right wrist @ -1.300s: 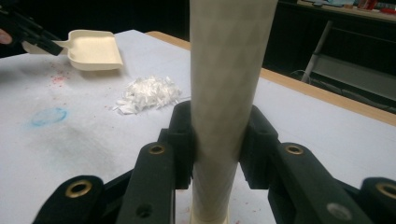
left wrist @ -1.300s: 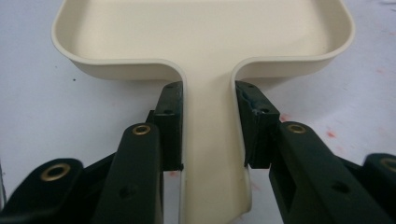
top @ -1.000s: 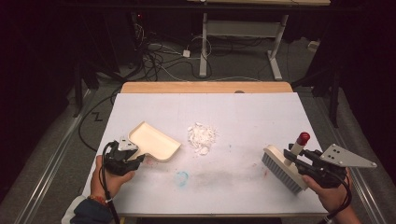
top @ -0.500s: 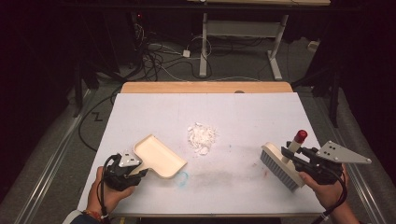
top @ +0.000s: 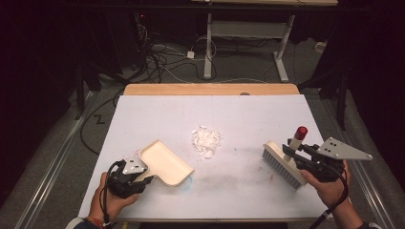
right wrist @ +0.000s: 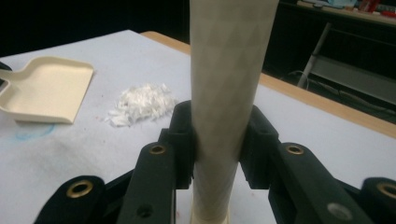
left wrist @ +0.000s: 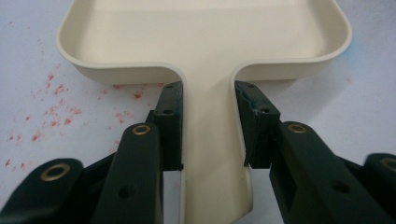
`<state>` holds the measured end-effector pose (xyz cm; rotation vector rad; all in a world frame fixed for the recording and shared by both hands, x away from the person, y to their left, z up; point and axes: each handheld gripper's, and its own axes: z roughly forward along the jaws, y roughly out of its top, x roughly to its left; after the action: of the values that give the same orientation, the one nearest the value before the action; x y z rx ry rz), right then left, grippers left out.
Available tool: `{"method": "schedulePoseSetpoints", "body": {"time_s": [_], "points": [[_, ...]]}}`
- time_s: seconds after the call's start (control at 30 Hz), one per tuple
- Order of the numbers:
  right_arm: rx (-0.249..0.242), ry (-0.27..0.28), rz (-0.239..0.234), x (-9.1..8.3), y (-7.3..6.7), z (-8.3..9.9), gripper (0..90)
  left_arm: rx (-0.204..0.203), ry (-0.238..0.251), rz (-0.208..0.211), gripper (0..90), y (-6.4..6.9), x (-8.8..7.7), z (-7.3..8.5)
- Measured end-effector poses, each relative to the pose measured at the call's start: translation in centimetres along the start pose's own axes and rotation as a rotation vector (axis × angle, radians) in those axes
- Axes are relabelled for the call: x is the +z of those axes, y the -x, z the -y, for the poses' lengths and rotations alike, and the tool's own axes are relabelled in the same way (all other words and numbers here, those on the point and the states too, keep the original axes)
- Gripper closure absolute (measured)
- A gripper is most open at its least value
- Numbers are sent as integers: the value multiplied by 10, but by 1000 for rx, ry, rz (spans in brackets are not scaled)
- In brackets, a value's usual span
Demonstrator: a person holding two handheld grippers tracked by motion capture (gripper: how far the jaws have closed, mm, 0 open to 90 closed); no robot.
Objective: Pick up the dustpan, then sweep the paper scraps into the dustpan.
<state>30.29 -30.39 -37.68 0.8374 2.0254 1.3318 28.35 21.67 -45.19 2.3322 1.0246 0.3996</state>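
A cream dustpan [top: 165,162] lies flat on the white table [top: 157,114], left of the middle. My left gripper [top: 147,177] is shut on its handle; in the left gripper view the jaws clamp the handle [left wrist: 208,140] from both sides, left gripper [left wrist: 208,126]. A pile of white scraps [top: 206,140] sits mid-table, a short way beyond the pan's open mouth. At the right, my right gripper [top: 292,151] is shut on the upright handle of a brush [top: 282,164], whose tip is red [top: 301,131]. In the right gripper view, the right gripper [right wrist: 217,140] pinches that pale handle [right wrist: 229,70], with scraps [right wrist: 140,105] and dustpan [right wrist: 44,88] beyond.
A wooden strip [top: 210,89] edges the table's far side. Beyond it lie floor cables [top: 157,52] and a desk frame [top: 248,33]. A faint blue mark [top: 188,180] and a grey smudge [top: 229,179] show near the pan. Red specks [left wrist: 51,107] dot the surface.
My left hand has drawn the dustpan toward the near edge and slightly right, turning its mouth toward the scraps. The right hand and brush have hardly moved.
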Motion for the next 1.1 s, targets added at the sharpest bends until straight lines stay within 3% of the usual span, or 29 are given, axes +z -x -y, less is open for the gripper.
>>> {"method": "schedulePoseSetpoints", "body": {"time_s": [0.23,0.37,0.47,0.5,0.7,0.83,1.0,1.07,1.1], "points": [[-10,18,0,20,1,-13,704,-5,2,5,635,1,0,0],[-16,27,-2,39,2,-27,703,-12,4,13,635,1,2,-1],[-27,36,-5,63,2,-41,704,-9,3,13,635,1,4,-1],[-27,36,-5,63,2,-41,704,-10,4,13,635,2,4,-1],[-64,64,21,118,7,-65,703,4,7,22,636,2,5,-3],[-80,19,45,152,9,-71,704,28,4,34,635,6,7,-7],[-39,4,41,178,13,-75,704,29,1,42,635,5,9,-8],[-62,-15,59,190,12,-77,704,24,-3,43,635,6,11,-9],[-58,-33,70,204,10,-80,704,23,-8,43,635,7,12,-10]]}}
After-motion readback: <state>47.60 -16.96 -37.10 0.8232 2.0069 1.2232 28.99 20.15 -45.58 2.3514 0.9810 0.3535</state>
